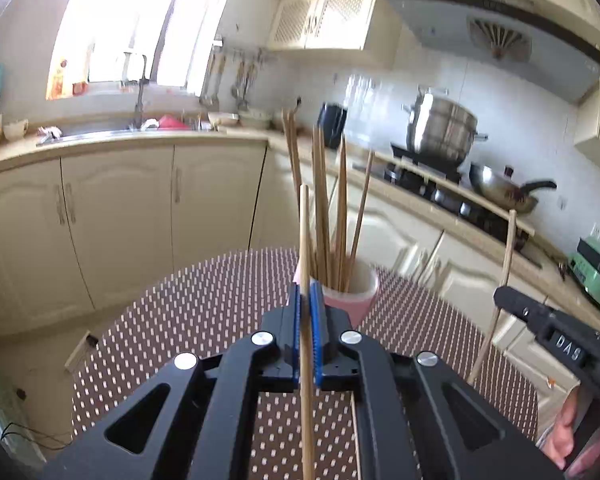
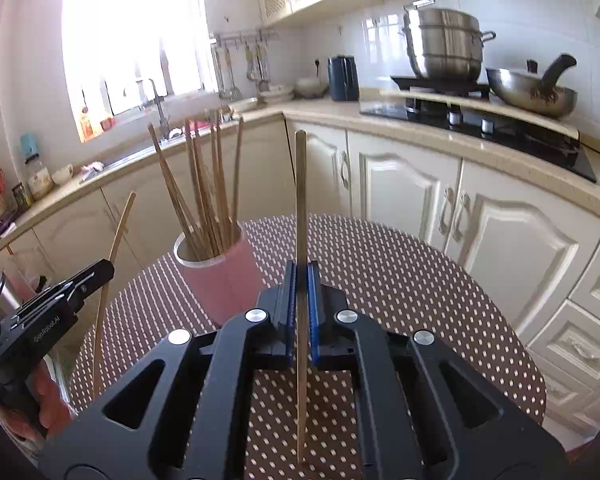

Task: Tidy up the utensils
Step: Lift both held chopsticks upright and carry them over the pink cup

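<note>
A pink cup (image 1: pixel 350 294) (image 2: pixel 220 276) stands on the round dotted table (image 1: pixel 204 312) (image 2: pixel 400 280) and holds several wooden chopsticks (image 1: pixel 328 208) (image 2: pixel 208 192) upright. My left gripper (image 1: pixel 305 292) is shut on one chopstick (image 1: pixel 305 240), held nearly vertical just in front of the cup. My right gripper (image 2: pixel 301 276) is shut on another chopstick (image 2: pixel 300 200), also upright, to the right of the cup. Each gripper shows in the other's view: the right one (image 1: pixel 504 298) with its chopstick (image 1: pixel 508 248), the left one (image 2: pixel 104 272) with its chopstick (image 2: pixel 118 236).
Cream kitchen cabinets (image 2: pixel 420 192) and a counter run behind the table. A sink (image 1: pixel 112 134) lies under the window. A steel pot (image 2: pixel 444 44) and a wok (image 2: pixel 532 92) sit on the hob. A hand (image 1: pixel 568 436) shows at the lower right of the left wrist view.
</note>
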Demonstrator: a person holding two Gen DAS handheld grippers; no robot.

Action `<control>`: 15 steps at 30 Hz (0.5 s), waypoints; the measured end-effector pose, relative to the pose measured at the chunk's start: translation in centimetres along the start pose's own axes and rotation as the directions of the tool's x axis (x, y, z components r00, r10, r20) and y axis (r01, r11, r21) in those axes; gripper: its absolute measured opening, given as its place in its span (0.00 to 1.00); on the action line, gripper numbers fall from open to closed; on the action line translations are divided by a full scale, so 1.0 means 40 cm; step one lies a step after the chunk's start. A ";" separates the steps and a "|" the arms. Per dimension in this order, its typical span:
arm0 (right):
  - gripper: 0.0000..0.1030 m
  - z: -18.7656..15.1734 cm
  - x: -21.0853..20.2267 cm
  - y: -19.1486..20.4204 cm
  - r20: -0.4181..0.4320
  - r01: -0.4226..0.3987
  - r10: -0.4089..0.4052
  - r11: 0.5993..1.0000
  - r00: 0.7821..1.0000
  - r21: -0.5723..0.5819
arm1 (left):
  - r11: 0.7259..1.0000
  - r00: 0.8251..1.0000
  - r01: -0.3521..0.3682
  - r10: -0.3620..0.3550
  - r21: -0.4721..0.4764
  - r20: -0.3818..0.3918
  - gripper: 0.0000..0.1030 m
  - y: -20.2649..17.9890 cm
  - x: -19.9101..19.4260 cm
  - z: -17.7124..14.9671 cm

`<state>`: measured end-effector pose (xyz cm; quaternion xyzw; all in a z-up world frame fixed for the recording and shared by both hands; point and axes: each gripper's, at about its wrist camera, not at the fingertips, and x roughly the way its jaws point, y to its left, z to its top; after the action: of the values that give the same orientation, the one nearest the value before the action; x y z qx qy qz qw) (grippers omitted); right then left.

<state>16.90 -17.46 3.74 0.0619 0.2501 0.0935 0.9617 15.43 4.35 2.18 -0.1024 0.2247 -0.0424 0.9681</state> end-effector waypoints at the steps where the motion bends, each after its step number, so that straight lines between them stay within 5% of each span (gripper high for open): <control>1: 0.06 0.007 0.000 0.004 0.007 -0.005 0.005 1.000 1.000 0.001 | 1.000 1.000 -0.018 0.018 0.002 0.019 0.05 -0.005 -0.002 0.012; 15: 0.06 0.195 -0.034 0.021 0.166 -0.019 0.011 0.999 0.986 0.045 | 0.998 0.963 0.053 -0.046 -0.019 0.267 0.05 -0.057 0.030 0.168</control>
<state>19.43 -17.50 11.27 0.0936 0.1708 0.0895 0.9768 19.40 3.16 8.06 -0.1253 0.0903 -0.0495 0.9868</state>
